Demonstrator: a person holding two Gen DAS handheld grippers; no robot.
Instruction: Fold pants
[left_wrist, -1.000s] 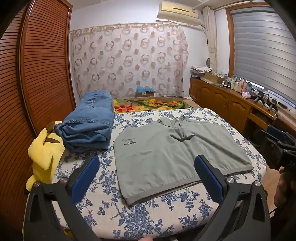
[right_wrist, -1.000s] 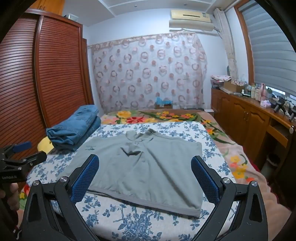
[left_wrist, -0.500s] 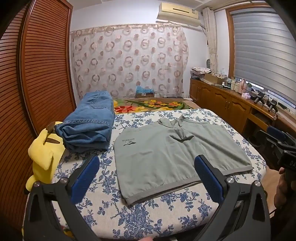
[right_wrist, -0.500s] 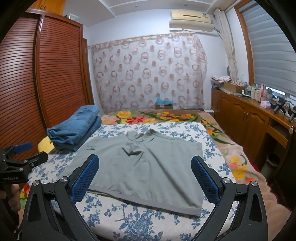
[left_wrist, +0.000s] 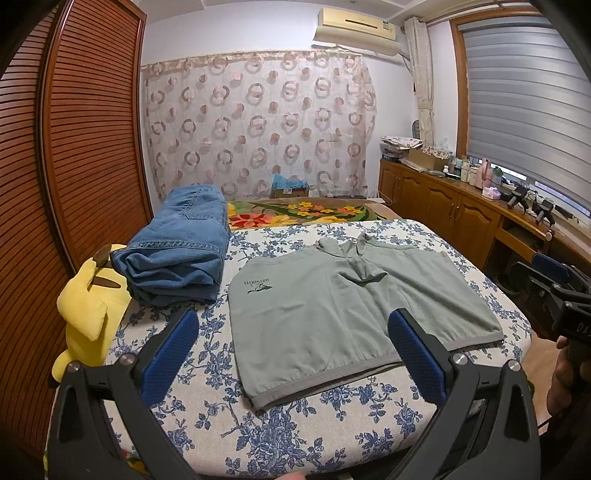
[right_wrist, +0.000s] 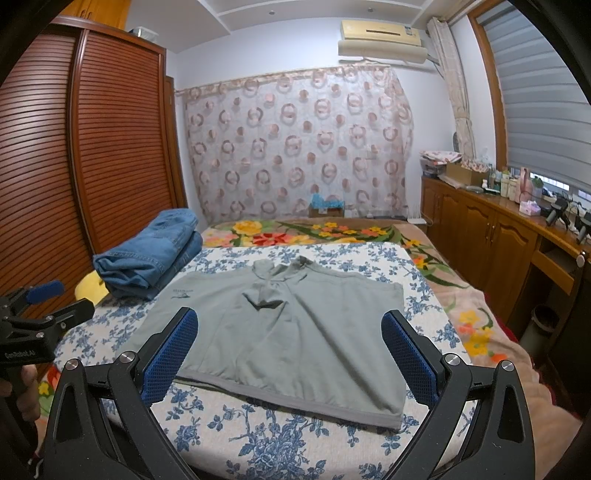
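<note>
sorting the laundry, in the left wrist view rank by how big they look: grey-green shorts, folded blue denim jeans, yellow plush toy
1. Grey-green shorts, spread flat, cover the most area.
2. Folded blue denim jeans, a smaller stacked bundle.
3. Yellow plush toy, smallest, though partly hidden by the bed edge, so its full size is unsure.

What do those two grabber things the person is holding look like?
Each is a black plastic hand-held gripper with two long fingers tipped in bumpy blue pads and dotted with silver bolts. The left hand-held gripper and right hand-held gripper match. White lettering marks the left one's body in the right wrist view.
</note>
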